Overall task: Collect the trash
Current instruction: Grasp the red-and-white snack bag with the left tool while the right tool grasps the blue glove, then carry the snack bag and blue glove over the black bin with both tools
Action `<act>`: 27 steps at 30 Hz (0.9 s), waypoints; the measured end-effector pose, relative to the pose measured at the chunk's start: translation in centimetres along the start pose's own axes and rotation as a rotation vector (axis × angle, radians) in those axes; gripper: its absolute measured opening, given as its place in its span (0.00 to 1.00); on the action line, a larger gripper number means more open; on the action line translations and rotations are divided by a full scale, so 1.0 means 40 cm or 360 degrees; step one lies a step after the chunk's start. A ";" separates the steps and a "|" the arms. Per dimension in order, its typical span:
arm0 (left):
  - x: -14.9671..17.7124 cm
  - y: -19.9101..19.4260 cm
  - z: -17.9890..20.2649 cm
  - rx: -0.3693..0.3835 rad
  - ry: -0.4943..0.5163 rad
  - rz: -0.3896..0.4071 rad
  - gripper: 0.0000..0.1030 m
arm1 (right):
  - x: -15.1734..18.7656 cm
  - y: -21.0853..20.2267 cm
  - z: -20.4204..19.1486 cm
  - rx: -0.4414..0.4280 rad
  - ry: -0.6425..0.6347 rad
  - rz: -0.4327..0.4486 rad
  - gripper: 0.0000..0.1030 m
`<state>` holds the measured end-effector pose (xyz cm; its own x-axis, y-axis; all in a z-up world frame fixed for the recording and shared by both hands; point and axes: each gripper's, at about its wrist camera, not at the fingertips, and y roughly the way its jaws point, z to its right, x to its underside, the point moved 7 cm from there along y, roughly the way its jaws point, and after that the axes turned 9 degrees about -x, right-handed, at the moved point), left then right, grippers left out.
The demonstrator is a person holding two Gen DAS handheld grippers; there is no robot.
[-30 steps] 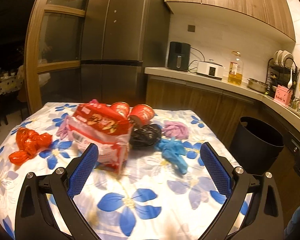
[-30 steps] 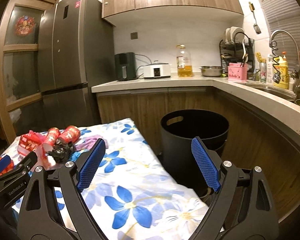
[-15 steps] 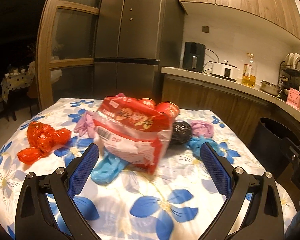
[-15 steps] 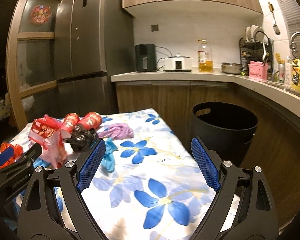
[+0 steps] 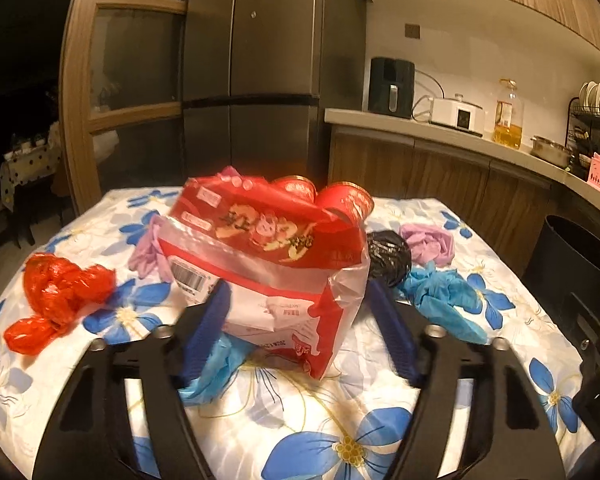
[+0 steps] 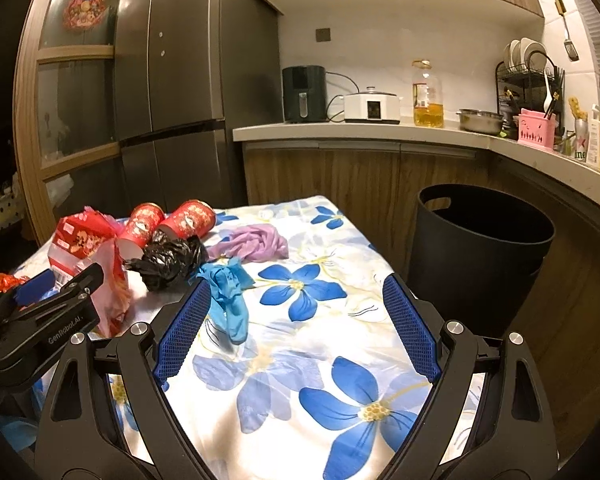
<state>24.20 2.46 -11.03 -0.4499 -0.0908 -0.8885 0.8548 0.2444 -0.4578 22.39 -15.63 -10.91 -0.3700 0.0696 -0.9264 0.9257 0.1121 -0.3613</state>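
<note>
A red and white snack bag [image 5: 268,264] stands on the flowered table [image 5: 340,432] among other trash. My left gripper [image 5: 300,320] is open, its blue pads [image 5: 204,332] on either side of the bag's lower part, without squeezing it. The bag also shows in the right wrist view [image 6: 88,248]. Around it lie two red cups [image 6: 168,220], a black bag [image 6: 168,260], a purple glove [image 6: 256,242], a blue glove [image 6: 228,292] and a red plastic bag [image 5: 56,296]. My right gripper [image 6: 296,328] is open and empty above the table. A black bin [image 6: 480,256] stands to the right.
A dark fridge [image 6: 180,80] stands behind the table. The counter [image 6: 380,130] holds an air fryer, a cooker, an oil bottle, a pot and a dish rack. Another blue glove [image 5: 216,364] lies under the left finger.
My left gripper has moved forward to the snack bag, and its jaws have narrowed around it. My right gripper has swung left, away from the bin, toward the trash.
</note>
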 end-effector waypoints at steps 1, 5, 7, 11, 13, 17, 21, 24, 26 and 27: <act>0.001 0.006 0.001 0.0010 -0.0004 -0.0016 0.52 | 0.002 0.006 -0.001 0.0000 0.0001 -0.0007 0.84; 0.011 0.032 -0.001 0.0046 -0.0023 -0.0093 0.29 | 0.010 0.030 -0.011 -0.0011 -0.0003 -0.0038 0.84; 0.015 0.038 -0.005 0.0066 -0.0033 -0.0115 0.17 | 0.013 0.040 -0.018 -0.0021 -0.0014 -0.0048 0.84; 0.010 0.029 -0.010 0.0081 -0.0043 -0.0092 0.08 | 0.023 0.063 -0.033 -0.0055 -0.0031 -0.0080 0.84; 0.000 0.014 -0.015 0.0089 -0.0051 -0.0062 0.07 | 0.029 0.077 -0.044 -0.0086 -0.0027 -0.0098 0.81; -0.033 -0.035 -0.038 0.0113 -0.0105 0.0011 0.07 | 0.037 0.109 -0.074 -0.0145 -0.0062 -0.0119 0.71; -0.065 -0.080 -0.060 0.0120 -0.0144 0.0082 0.07 | 0.050 0.155 -0.093 -0.0184 -0.0073 -0.0193 0.59; -0.084 -0.099 -0.072 0.0119 -0.0166 0.0110 0.07 | 0.063 0.183 -0.097 -0.0201 -0.0062 -0.0257 0.49; -0.094 -0.107 -0.075 0.0119 -0.0175 0.0116 0.07 | 0.075 0.198 -0.098 -0.0216 -0.0055 -0.0305 0.43; -0.097 -0.110 -0.076 0.0117 -0.0179 0.0117 0.07 | 0.079 0.204 -0.099 -0.0223 -0.0054 -0.0324 0.36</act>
<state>21.41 4.66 -5.48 -0.3571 -0.1838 -0.9158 0.9029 0.1833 -0.3889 28.46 -10.57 -16.38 -0.5425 -0.0013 -0.8400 0.8117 0.2567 -0.5246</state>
